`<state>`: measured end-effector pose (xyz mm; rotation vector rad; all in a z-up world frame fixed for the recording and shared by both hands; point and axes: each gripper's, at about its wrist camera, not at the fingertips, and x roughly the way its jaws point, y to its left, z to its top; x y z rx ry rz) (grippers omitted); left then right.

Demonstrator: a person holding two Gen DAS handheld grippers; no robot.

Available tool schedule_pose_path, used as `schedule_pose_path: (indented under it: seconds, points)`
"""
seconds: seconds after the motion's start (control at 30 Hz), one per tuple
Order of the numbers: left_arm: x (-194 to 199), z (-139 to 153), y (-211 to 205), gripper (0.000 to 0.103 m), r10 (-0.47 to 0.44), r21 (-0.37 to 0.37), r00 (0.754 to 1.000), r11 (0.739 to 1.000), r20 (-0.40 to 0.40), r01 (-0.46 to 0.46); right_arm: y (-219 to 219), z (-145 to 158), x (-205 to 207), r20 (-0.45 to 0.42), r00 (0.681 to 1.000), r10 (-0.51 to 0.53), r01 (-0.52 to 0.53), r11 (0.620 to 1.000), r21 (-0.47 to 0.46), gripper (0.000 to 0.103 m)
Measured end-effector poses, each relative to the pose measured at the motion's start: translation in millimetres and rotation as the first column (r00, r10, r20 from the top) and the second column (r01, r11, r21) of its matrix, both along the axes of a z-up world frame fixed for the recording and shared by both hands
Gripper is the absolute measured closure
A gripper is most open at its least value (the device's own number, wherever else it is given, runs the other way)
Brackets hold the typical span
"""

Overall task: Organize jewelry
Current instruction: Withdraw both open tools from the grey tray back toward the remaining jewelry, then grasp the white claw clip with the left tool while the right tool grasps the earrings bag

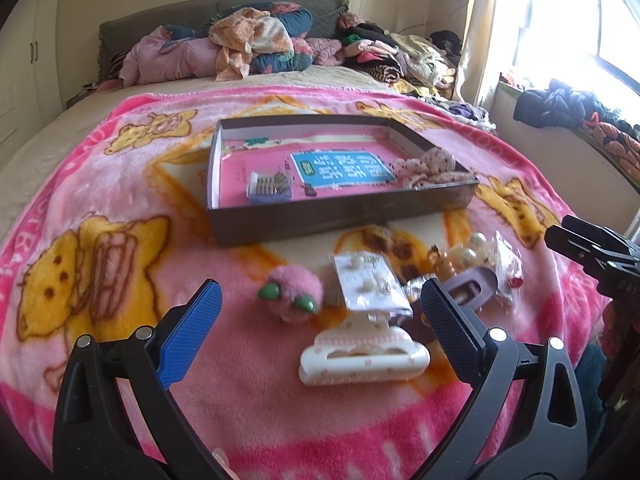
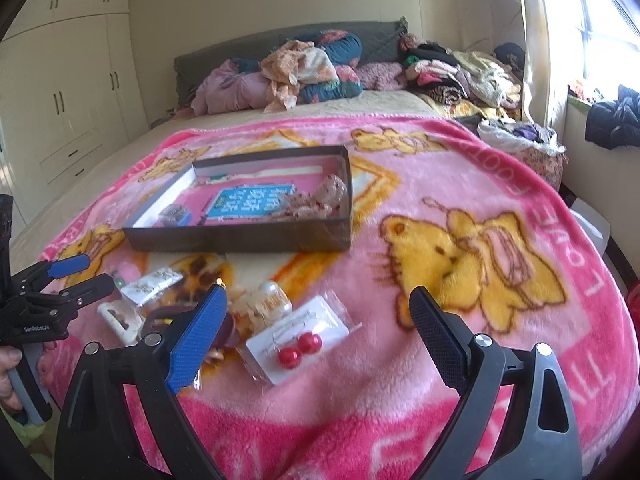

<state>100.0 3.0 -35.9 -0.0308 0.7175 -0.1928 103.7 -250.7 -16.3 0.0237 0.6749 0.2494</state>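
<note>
A dark shallow box (image 1: 320, 220) (image 2: 240, 236) lies on the pink blanket; it holds a spotted scrunchie (image 1: 428, 166) and a small pack of hairpins (image 1: 268, 188). In front of it lie a pink pompom (image 1: 294, 296), a card of pearl studs (image 1: 370, 284), a white hair claw (image 1: 362, 354), a purple claw (image 1: 470, 290) and pearls (image 1: 468, 254). A red ball earring card (image 2: 298, 344) lies between my right fingers. My left gripper (image 1: 320, 312) is open above the pompom and white claw. My right gripper (image 2: 316, 320) is open and empty.
The pink cartoon blanket (image 2: 460, 264) covers the bed's near half. Piled clothes and pillows (image 1: 256, 44) lie at the headboard. A window sill with dark clothes (image 1: 568, 108) is on the right, and wardrobes (image 2: 64, 96) stand on the left.
</note>
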Motion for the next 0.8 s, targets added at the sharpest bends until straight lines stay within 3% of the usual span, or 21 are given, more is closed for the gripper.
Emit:
schedule_pose_path:
  seconds: [0.37, 0.67, 0.8]
  points:
    - [-10, -19, -8, 0.012, -0.041, 0.018, 0.998, 0.999, -0.051, 0.042, 10, -28, 11, -0.14, 0.99, -0.033, 0.027, 0.999, -0.043, 0.013]
    - [-11, -29, -14, 0.012, -0.061, 0.013, 0.995, 0.998, -0.075, 0.062, 20, -39, 26, -0.202, 0.979, -0.036, 0.034, 0.999, -0.014, 0.014]
    - [-8, -31, -15, 0.012, -0.071, 0.006, 0.994, 0.997, -0.078, 0.072, 23, -46, 30, -0.235, 0.972, -0.029, 0.026, 1.0, -0.016, 0.027]
